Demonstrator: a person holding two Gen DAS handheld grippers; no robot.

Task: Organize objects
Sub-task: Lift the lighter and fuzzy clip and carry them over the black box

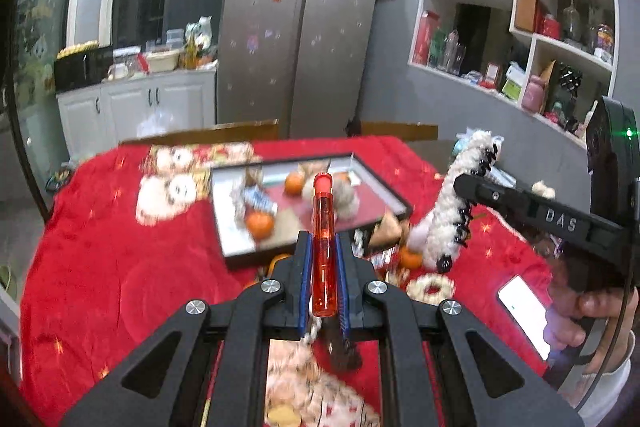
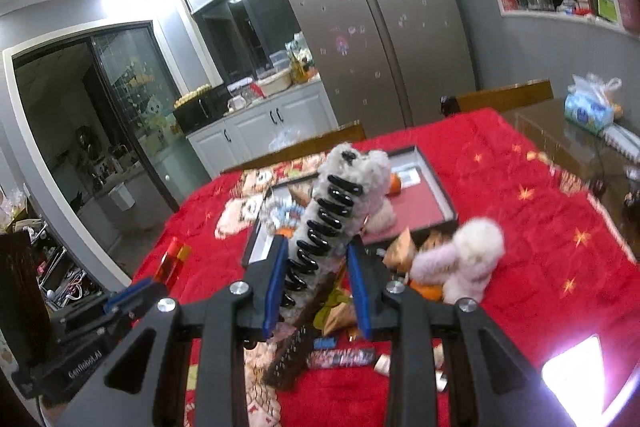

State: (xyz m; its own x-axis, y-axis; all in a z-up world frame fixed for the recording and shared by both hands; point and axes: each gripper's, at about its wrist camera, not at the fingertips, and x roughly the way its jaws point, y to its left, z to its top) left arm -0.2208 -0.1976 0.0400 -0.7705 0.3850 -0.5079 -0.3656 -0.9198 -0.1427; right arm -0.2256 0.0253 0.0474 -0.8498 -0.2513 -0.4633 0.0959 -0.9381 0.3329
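Note:
My left gripper (image 1: 323, 251) is shut on an orange translucent lighter (image 1: 323, 227) and holds it upright above the red tablecloth (image 1: 120, 267), just short of the black-rimmed tray (image 1: 236, 251). The tray holds oranges (image 1: 260, 225), a snack bar and a fluffy item. My right gripper (image 2: 320, 259) is shut on a fluffy white hair claw with black teeth (image 2: 332, 215), lifted above the table near the tray's (image 2: 440, 187) front corner. The claw also shows in the left wrist view (image 1: 452, 211), and the lighter in the right wrist view (image 2: 174, 261).
A pink-white fluffy item (image 2: 460, 263), wrapped snacks (image 2: 344, 357), a dark hairbrush (image 2: 292, 355) and an orange (image 1: 411, 259) lie in front of the tray. A lit phone (image 1: 524, 311) lies at the right. Chairs (image 1: 208, 133) and a fridge (image 1: 300, 27) stand behind.

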